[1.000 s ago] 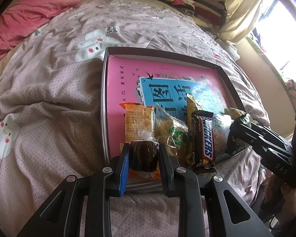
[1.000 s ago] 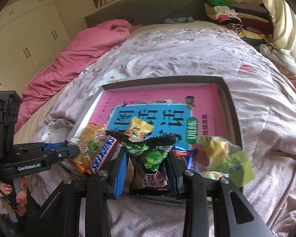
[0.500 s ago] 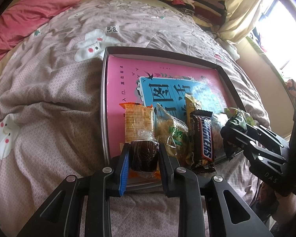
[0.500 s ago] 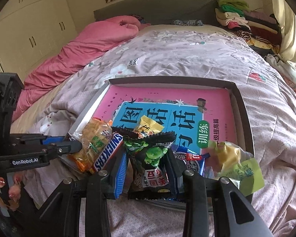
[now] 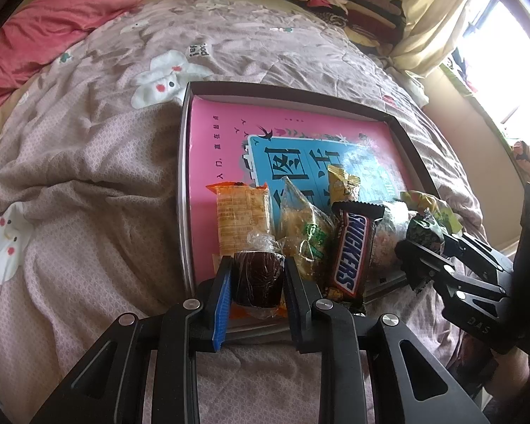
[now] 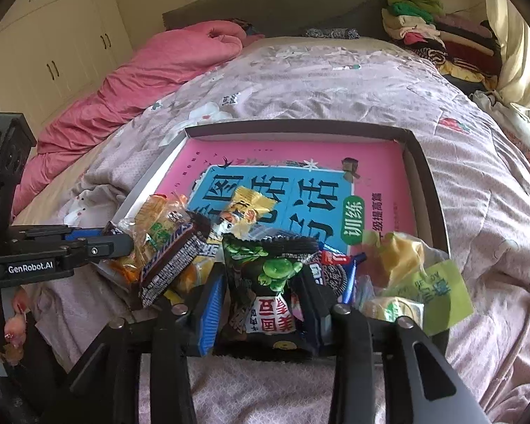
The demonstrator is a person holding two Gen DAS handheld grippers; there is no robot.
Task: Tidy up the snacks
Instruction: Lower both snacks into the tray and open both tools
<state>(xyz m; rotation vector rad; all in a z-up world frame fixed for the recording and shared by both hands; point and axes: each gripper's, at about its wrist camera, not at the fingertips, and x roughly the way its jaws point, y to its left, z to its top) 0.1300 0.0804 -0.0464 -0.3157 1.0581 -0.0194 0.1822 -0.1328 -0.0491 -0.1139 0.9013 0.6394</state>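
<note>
A dark-rimmed tray (image 5: 183,176) lies on the bed with a pink and blue book inside. Snacks crowd its near edge: an orange cracker packet (image 5: 242,212), a yellow-green packet (image 5: 305,229), a Snickers bar (image 5: 353,251) and a yellow candy (image 5: 342,183). My left gripper (image 5: 258,265) is shut on a dark brown wrapped cake (image 5: 258,282) over the tray's near rim. My right gripper (image 6: 261,275) has a black packet with green fruit (image 6: 268,293) between its pads, still touching both, and its jaws are opening. An Oreo packet (image 6: 330,268) lies just behind.
Pale green and yellow packets (image 6: 406,265) fill the tray's near right corner. A pink duvet (image 6: 152,70) is bunched at the bed's far left, folded clothes (image 6: 424,31) at the far right. A person's fingers (image 6: 3,318) hold the left gripper's handle.
The right gripper with its packet has shifted slightly left toward the Snickers bar in the left wrist view. The left gripper and its cake have stayed put.
</note>
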